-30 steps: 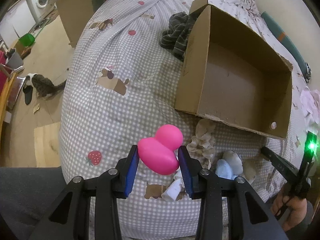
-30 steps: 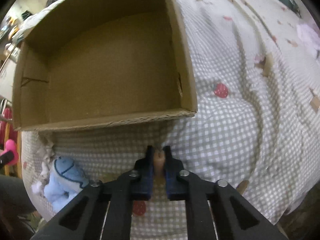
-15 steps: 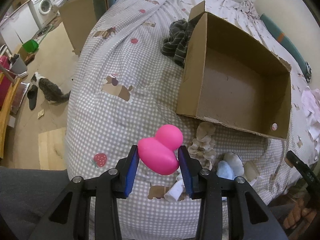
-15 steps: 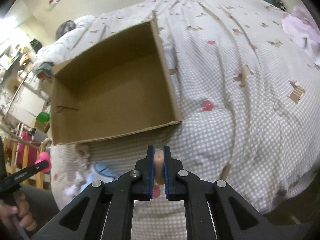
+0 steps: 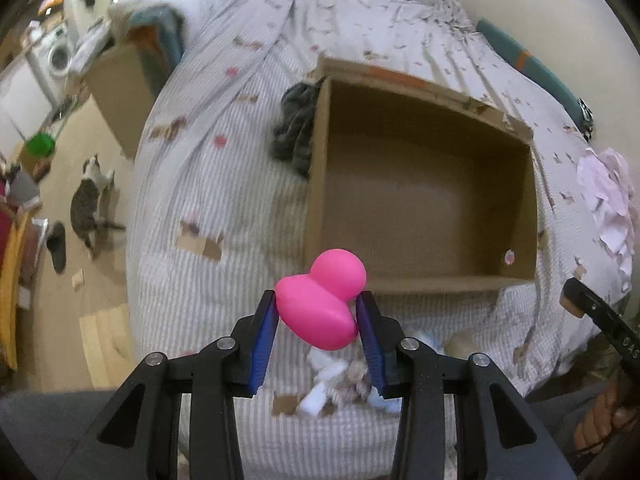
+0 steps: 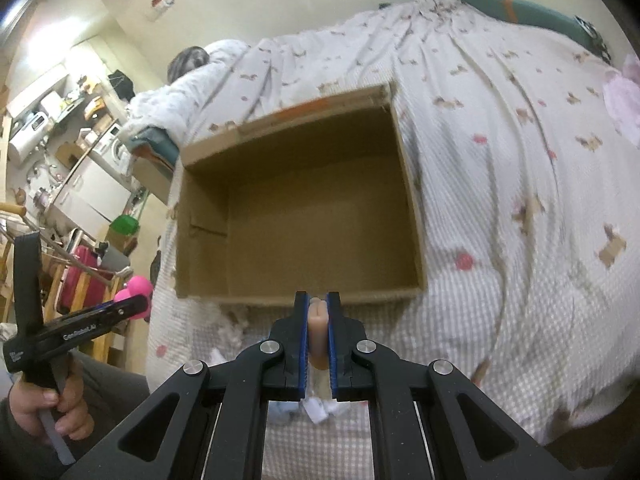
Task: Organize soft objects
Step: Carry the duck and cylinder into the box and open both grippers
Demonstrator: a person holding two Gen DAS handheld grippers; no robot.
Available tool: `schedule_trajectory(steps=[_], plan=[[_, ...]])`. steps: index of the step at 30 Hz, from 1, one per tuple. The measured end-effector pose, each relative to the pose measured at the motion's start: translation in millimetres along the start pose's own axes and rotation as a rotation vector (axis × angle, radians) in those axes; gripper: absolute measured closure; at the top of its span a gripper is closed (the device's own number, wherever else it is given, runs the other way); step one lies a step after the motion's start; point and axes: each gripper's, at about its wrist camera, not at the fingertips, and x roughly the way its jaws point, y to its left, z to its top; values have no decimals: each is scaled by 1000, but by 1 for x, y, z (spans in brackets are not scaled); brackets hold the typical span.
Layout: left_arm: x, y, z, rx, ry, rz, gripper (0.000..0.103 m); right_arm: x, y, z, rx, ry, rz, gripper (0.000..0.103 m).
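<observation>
The left claw (image 5: 316,320) is clamped on a pink toy (image 5: 320,304) at 6 o'clock of the open cardboard box (image 5: 420,200) on the bed (image 5: 200,200). The right claw (image 6: 318,320) pinches a small beige soft piece (image 6: 318,328), also at the box's 6 o'clock.

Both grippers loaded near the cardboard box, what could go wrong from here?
1. The left hand-held gripper pinches the smooth, rounded pink duck toy; it could squirt out before reaching the cardboard box.
2. The right hand-held gripper holds only a thin beige piece; it may snag on release.
</observation>
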Motion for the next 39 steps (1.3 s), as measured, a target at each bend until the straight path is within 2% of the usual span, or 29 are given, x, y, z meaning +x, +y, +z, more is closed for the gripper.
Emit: schedule_trajectory(steps=[7,14,27,33,39], plan=[[8,-32,40,68,-59,9,67,12,7,39,-21,-39,20,94],[40,-50,62,90,-34,10,67,43,7,58,-20,-27,30,94],[101,-67,43,142,67,-13,66,104,-10,43,40,95,23,94],[115,-70,36,137,105,-9,66,120,-8,39,36,141,23,94],[117,-71,38,141,98,4,66,126,-9,40,53,158,33,94]])
